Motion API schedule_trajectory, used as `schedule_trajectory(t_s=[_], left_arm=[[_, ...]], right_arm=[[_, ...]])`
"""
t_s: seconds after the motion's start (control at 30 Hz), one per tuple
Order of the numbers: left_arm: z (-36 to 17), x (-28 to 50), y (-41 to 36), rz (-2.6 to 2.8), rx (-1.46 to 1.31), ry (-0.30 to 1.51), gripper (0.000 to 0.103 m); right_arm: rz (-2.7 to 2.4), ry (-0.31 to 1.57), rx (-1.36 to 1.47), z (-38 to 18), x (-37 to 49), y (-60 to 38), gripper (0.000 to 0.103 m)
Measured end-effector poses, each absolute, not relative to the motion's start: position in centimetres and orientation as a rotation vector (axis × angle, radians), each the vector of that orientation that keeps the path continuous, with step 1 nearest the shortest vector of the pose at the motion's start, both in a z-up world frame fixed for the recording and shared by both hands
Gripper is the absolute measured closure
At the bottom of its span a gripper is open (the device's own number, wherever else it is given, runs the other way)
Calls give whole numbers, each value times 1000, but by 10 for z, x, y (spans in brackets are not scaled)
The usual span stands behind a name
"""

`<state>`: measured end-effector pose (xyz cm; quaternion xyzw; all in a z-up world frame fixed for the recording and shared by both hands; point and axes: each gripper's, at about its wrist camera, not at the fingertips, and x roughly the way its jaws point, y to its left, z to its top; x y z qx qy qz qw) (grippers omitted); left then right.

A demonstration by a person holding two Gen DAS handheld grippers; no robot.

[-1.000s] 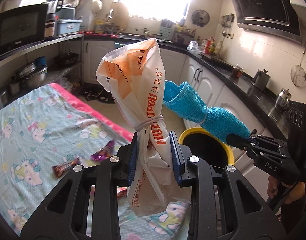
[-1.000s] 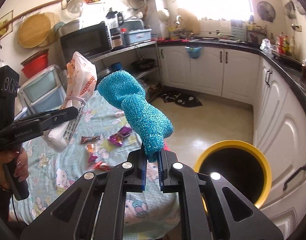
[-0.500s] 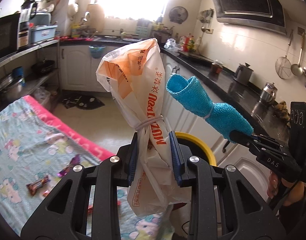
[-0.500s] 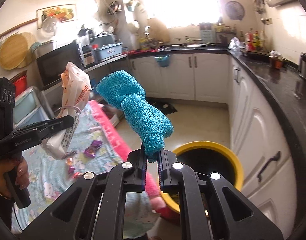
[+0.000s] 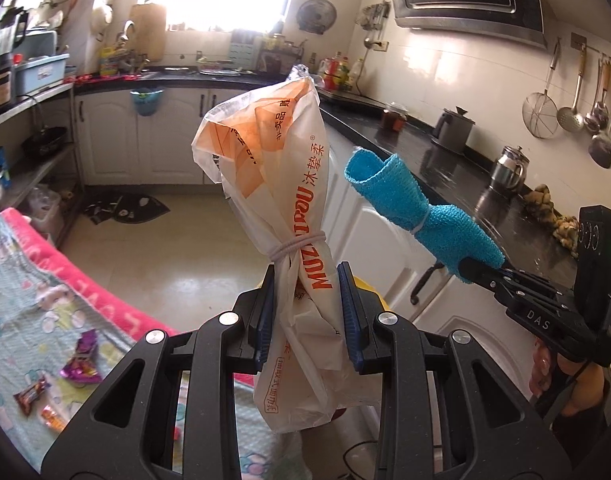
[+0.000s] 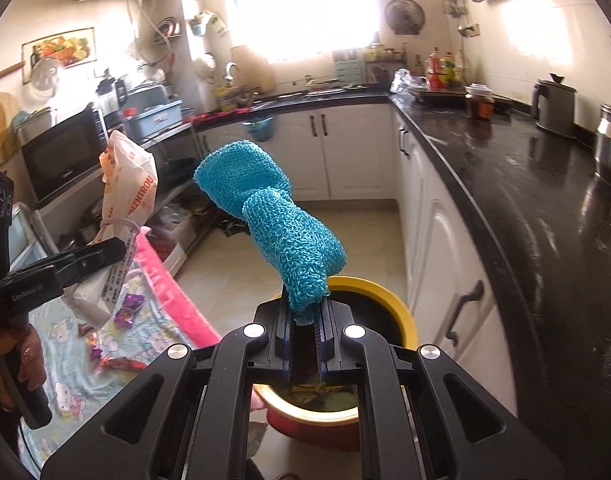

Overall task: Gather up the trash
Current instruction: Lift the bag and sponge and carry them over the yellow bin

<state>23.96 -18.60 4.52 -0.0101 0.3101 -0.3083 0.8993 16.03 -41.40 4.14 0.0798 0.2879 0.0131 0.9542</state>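
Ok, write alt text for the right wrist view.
The right gripper pinches a rolled blue knitted cloth above an open yellow-rimmed bin. To its left, the left gripper holds a tied white-and-orange plastic bag over a table strewn with candy wrappers.

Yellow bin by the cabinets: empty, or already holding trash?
Holding some. In the right wrist view, the yellow bin shows scraps lying at its bottom, seen between the claw's arms. How full, cannot tell.
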Motion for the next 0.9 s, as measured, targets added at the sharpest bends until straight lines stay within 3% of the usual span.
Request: schedule_trajectory(t_s=[0.9], left_arm=[[-28, 295, -258, -703, -5, 812, 80]], right_arm=[[-106, 761, 219, -33, 189, -450, 94]])
